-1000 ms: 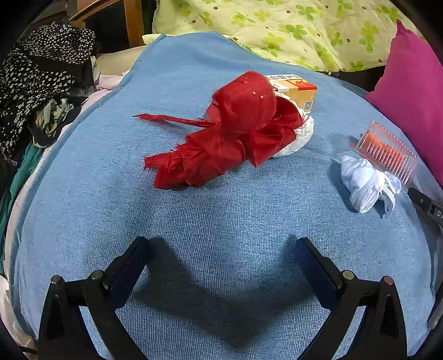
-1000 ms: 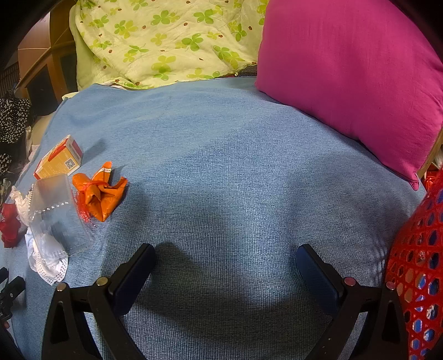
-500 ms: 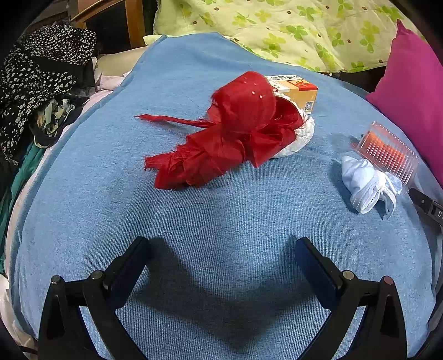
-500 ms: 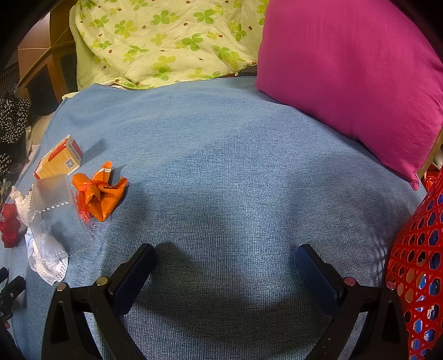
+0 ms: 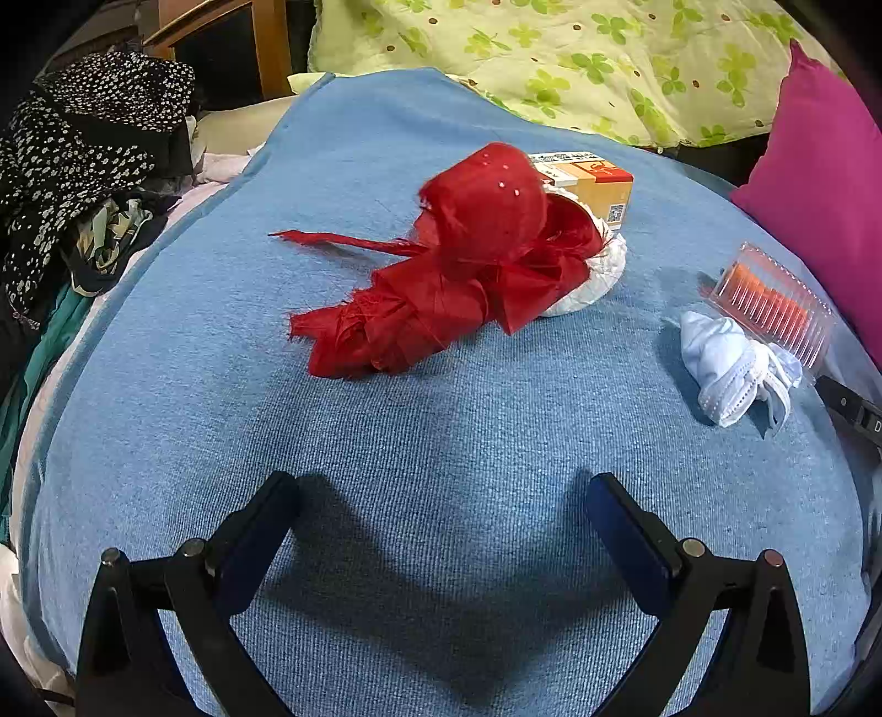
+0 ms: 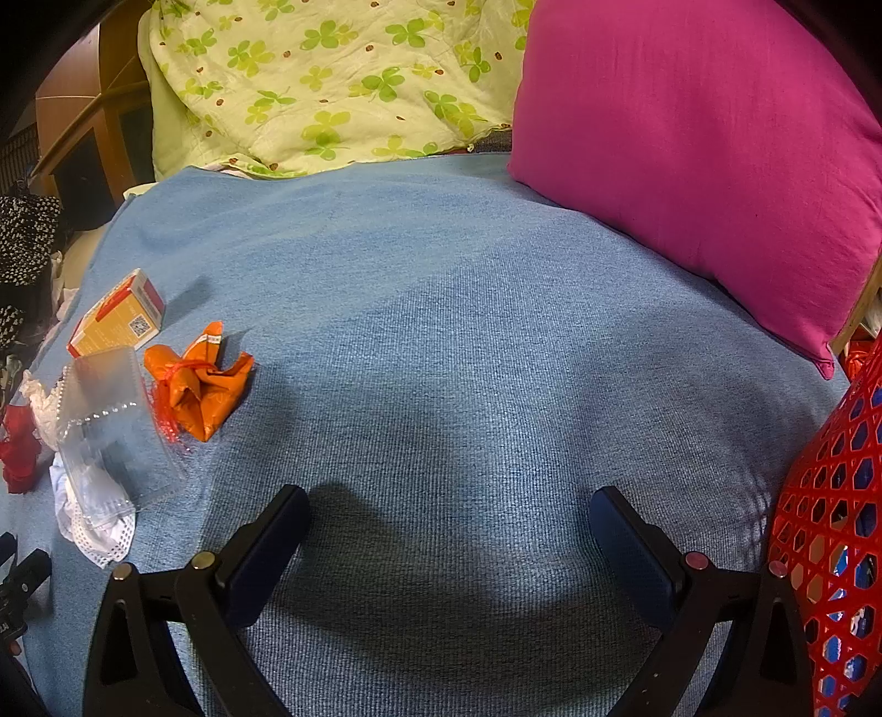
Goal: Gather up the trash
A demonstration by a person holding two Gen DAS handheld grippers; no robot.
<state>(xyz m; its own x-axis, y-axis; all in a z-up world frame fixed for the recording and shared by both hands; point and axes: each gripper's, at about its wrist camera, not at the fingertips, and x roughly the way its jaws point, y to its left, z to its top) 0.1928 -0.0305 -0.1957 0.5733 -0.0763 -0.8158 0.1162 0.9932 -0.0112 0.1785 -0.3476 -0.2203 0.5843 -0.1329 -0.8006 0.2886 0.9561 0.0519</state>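
A crumpled red wrapping (image 5: pixel 463 276) lies mid-blanket ahead of my left gripper (image 5: pixel 441 496), which stands open and empty. Behind it rest a white paper wad (image 5: pixel 595 276) and a small orange carton (image 5: pixel 595 185). To the right lie a white face mask (image 5: pixel 727 369) and a clear plastic tray (image 5: pixel 772 303). My right gripper (image 6: pixel 449 513) is open and empty over bare blanket. Far to its left are an orange wrapper (image 6: pixel 201 386), the clear tray (image 6: pixel 110 424), the mask (image 6: pixel 93 518) and the carton (image 6: pixel 118 322). A red mesh basket (image 6: pixel 827 524) stands at the right edge.
The blue blanket (image 5: pixel 441 430) covers the bed. A magenta pillow (image 6: pixel 700 138) and a green floral quilt (image 6: pixel 331 83) lie at the back. Dark spotted clothes (image 5: pixel 82 149) are heaped off the left edge, by wooden furniture (image 5: pixel 264 49).
The basket has slid slightly leftward at the right edge of the right wrist view. Both grippers and the trash look unmoved.
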